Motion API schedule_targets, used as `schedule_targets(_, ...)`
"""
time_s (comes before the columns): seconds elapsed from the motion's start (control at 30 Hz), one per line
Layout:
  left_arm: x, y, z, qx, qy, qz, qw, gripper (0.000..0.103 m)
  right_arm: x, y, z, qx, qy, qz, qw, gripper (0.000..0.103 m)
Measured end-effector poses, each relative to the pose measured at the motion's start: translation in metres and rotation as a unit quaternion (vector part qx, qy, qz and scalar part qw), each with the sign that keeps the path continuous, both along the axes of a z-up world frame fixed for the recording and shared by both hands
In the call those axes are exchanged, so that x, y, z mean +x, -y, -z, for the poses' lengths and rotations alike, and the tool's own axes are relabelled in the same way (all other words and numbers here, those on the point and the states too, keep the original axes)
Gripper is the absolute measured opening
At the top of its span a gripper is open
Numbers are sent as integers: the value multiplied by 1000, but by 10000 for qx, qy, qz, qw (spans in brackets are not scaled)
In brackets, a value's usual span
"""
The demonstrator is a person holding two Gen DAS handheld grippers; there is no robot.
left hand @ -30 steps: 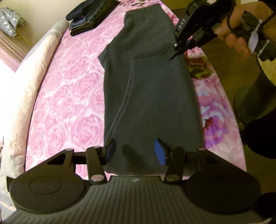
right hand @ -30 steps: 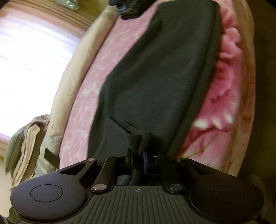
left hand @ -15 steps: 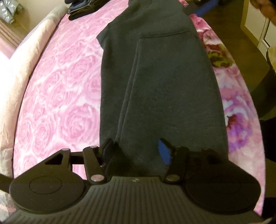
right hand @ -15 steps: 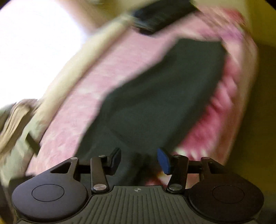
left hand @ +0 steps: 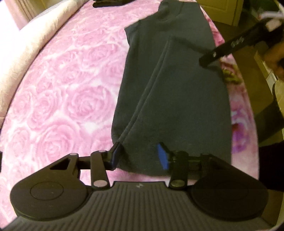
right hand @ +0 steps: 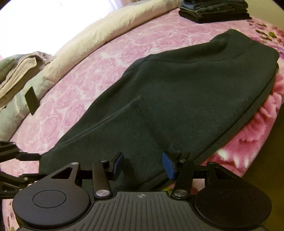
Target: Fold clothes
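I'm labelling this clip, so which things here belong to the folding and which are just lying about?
In the job: dark garment, spread on the pink blanket; left gripper and right gripper, both open.

Lying about: folded clothes stack; beige bedding; black tag.

Right gripper [right hand: 143, 166] gapes over dark garment [right hand: 177, 99]; pink blanket [right hand: 88, 74] beneath

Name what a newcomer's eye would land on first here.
First, the dark garment lying flat and lengthwise along the near edge of the pink rose-patterned blanket. Next, the left tool and the right tool, each open over one end of it. A stack of folded clothes sits at the blanket's far end.
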State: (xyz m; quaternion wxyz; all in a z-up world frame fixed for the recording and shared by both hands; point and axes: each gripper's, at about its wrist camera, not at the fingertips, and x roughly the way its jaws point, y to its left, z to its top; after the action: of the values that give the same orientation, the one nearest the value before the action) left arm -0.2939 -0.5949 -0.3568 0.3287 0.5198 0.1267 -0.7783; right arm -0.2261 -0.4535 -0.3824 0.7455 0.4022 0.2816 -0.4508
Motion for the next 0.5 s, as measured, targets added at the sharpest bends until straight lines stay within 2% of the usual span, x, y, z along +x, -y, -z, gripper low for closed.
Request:
schedule_targets(0.03, 1, 2, 4, -7, -27, 18, 10000, 54, 0, -2, -4, -30, -52, -39, 10000, 52)
schedule_targets(0.07, 4, 5, 5, 10, -58, 1, 10000, 57, 1, -4, -8, -64, -107, -80, 9999, 52)
schedule_targets(0.17, 16, 9, -2, 136, -222, -119, 9996, 57, 18, -22, -30, -391, -387, -423, 9976, 52)
schedule_targets(0.23, 28, 5, -14, 9, -241, -203, 9995, 50, 34, -46, -48, -667, -591, -860, 9923, 55)
schedule_targets(0.27, 34, 2, -21, -81, -239, -233, 9994, 48, 46, -61, -53, -829, -719, -1131, 9875, 72)
schedule_targets(0.3, 41, 0, -27, -147, -246, -292, 9992, 48, 58, -77, -59, -990, -847, -1400, 9815, 83)
schedule_targets(0.33, 49, -3, -34, -213, -253, -351, 9988, 48, 70, -93, -64, -1150, -977, -1674, 9743, 89)
schedule_targets(0.43, 72, -16, -46, -424, -156, -385, 9982, 50, 117, -140, -58, -1647, -1544, -2647, 9375, 88)
schedule_targets(0.5, 74, -30, -40, -613, -14, -65, 9981, 54, 147, -163, -45, -1958, -1917, -3085, 9109, 88)
